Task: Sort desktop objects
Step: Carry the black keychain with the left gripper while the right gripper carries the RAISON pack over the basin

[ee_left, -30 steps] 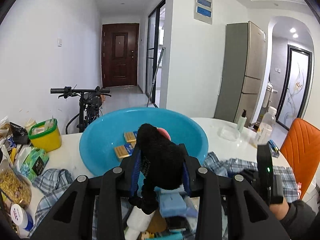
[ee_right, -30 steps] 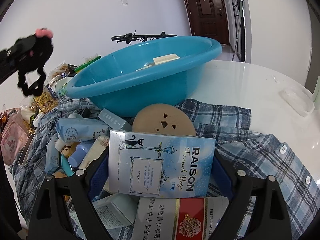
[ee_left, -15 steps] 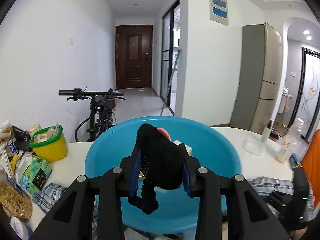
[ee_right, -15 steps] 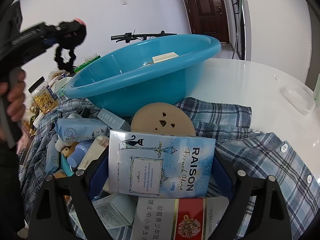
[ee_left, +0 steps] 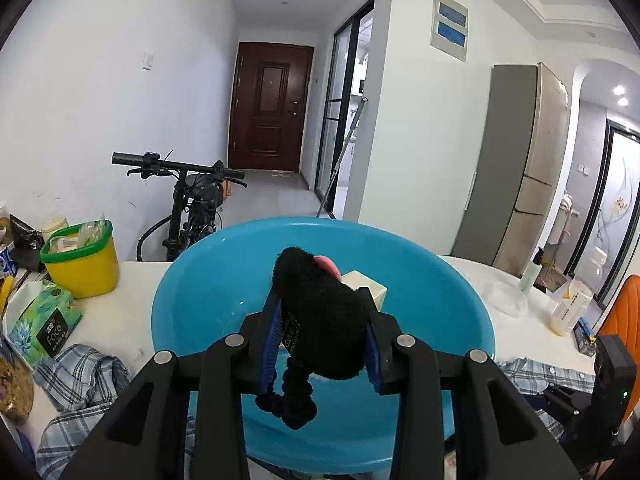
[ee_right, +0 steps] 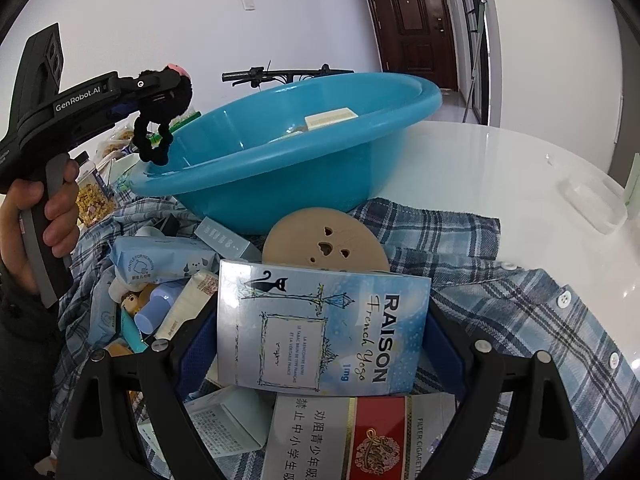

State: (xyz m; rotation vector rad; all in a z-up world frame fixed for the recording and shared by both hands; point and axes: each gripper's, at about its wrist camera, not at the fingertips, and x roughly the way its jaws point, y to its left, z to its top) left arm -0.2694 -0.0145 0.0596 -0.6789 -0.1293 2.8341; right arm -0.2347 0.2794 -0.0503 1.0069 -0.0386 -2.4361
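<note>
While left gripper (ee_left: 320, 344) squeezes fuzzy black hair tie with pink bit (ee_left: 320, 332) above big round blue plastic tub (ee_left: 192, 308), few small boxes already lie inside. Right view: right gripper (ee_right: 320, 332) clamps light blue RAISON box (ee_right: 320, 328); messy pile on checked shirt (ee_right: 520, 308) waits.

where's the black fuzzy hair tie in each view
Left wrist view: the black fuzzy hair tie sits at lower centre, clamped in the left gripper, over the basin.
Right wrist view: it hangs at upper left, at the basin's near-left rim.
Shared landmark: the blue basin.
</note>
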